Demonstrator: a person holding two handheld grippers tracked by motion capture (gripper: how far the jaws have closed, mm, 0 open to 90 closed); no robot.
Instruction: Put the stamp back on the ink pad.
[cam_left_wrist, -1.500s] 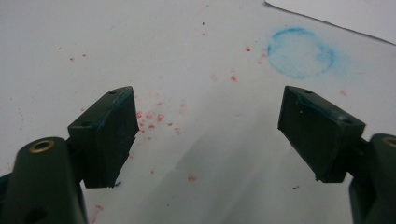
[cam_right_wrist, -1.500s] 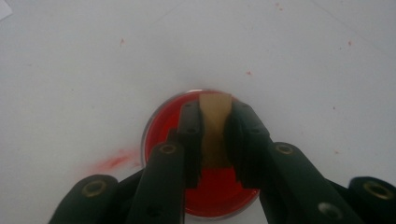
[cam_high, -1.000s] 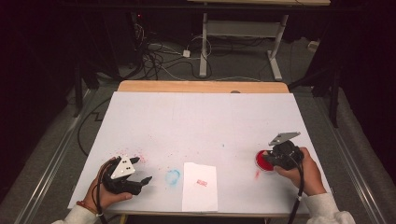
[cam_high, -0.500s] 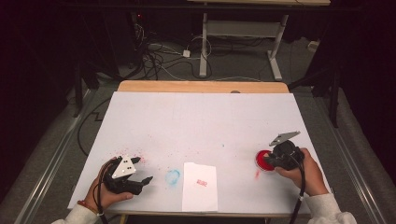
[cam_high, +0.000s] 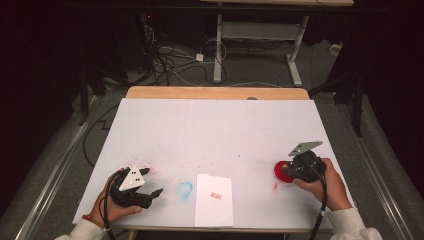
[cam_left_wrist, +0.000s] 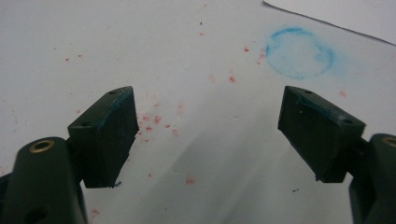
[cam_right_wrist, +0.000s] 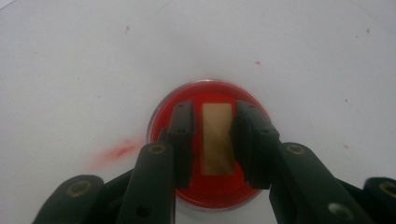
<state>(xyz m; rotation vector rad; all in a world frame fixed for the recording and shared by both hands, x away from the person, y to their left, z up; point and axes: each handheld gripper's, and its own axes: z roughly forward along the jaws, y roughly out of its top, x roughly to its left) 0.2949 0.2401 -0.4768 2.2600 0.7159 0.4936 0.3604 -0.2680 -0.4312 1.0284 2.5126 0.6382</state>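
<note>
The right gripper (cam_right_wrist: 210, 140) has just been opening its jaws; a wooden stamp (cam_right_wrist: 217, 138) stands between them on the red ink pad (cam_right_wrist: 210, 191), small gaps either side. Left gripper (cam_left_wrist: 205, 135) hovers wide open, empty, over the table (cam_high: 215, 130), beside a blue ring (cam_left_wrist: 299, 52)

The table top (cam_high: 220, 135) looks like matt white laminate, speckled with red ink, with a bare wood strip (cam_high: 215, 93) along the far edge. The sheet (cam_high: 214, 200) near the front is plain paper. The red ink pad (cam_right_wrist: 208, 144) looks glossy, and the stamp (cam_right_wrist: 217, 138) standing on it looks like pale wood.
</note>
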